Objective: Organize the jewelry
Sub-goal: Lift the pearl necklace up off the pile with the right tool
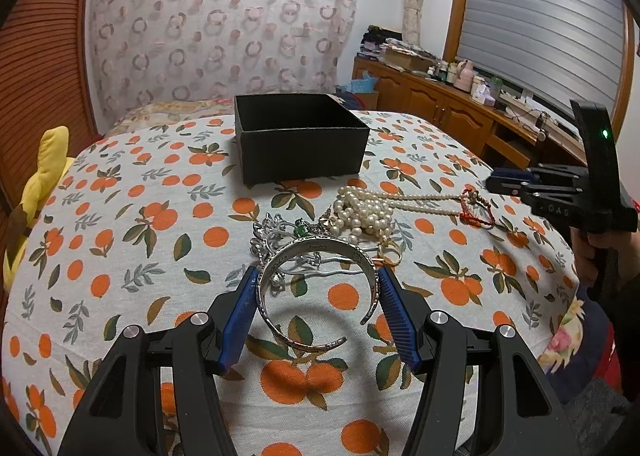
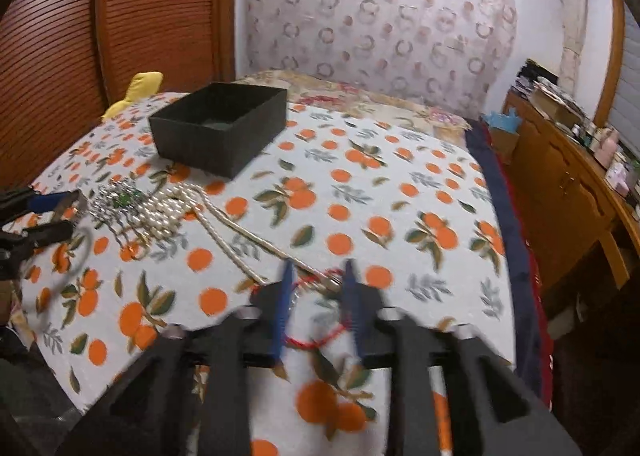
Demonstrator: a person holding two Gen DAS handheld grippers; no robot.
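1. Left gripper has its blue pads on either side of the silver cuff bangle — pads look touching the cuff's outer edges, jaws wide, spanning its full width. The cuff appears pinched, but I can't tell whether it is off the cloth yet.
2. Doing it well, my read: squeeze only enough to hold. The cuff is an open C and will likely flex or pop out sideways if clamped hard. Lift straight up, because the silver hair comb and the pearl necklace lie just behind it and could snag.
3. Target is probably the black box, open-topped, past the pile on the orange-print bedspread. Carry the cuff over the near wall and release low.
4. Right gripper is partly open around the red cord bracelet at the necklace's tail — nothing visibly gripped; the frame is motion-blurred, so contact is unclear.
5. Left wrist view only: engraving inside the cuff, pad-to-cuff contact, the gold ring beside the right pad.
6. Right wrist view only: the box interior, which looks empty, the long pearl strand running toward the red cord, and the bed's far edge.
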